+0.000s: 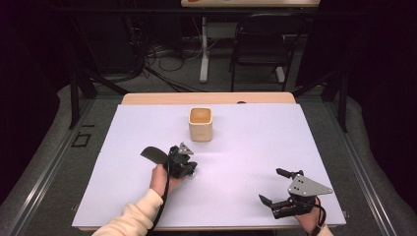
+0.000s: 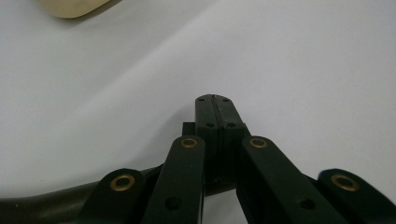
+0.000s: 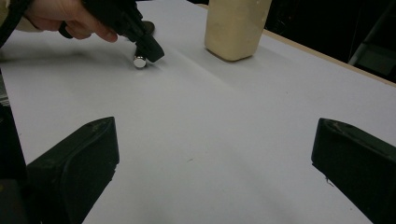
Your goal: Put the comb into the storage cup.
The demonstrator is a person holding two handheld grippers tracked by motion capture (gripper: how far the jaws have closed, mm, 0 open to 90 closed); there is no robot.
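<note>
A beige square cup [image 1: 200,124] stands upright and open-topped on the white sheet [image 1: 246,142] that covers the table, toward the far middle of it, with nothing touching it; in the right gripper view the same cup [image 3: 236,28] rises at the top, and in the left gripper view only a pale corner of it [image 2: 74,6] shows at the upper left.

Nearer the person, just short of the cup and slightly left of it, the left gripper [image 1: 189,167] is held low over the sheet by the left hand [image 1: 164,178], a cream sleeve [image 1: 130,219] trailing back to the bottom edge; its jaws are pressed flat together, tip to tip, as the left gripper view shows – whether anything is nipped between them I cannot tell. From the right gripper view, a small shiny silver object [image 3: 139,61] sits on the sheet right at the tip of that gripper, touching or all but touching it. A dark curved thing [image 1: 153,154] lies on the sheet just beside the left hand, on its far left side; what it is stays unclear.

Well apart, at the near right corner of the sheet, the right gripper [image 1: 275,186] rests low in the right hand [image 1: 310,221], its grey three-cornered plate [image 1: 307,186] on top; its jaws stand wide apart with bare sheet between them – nothing held.
</note>
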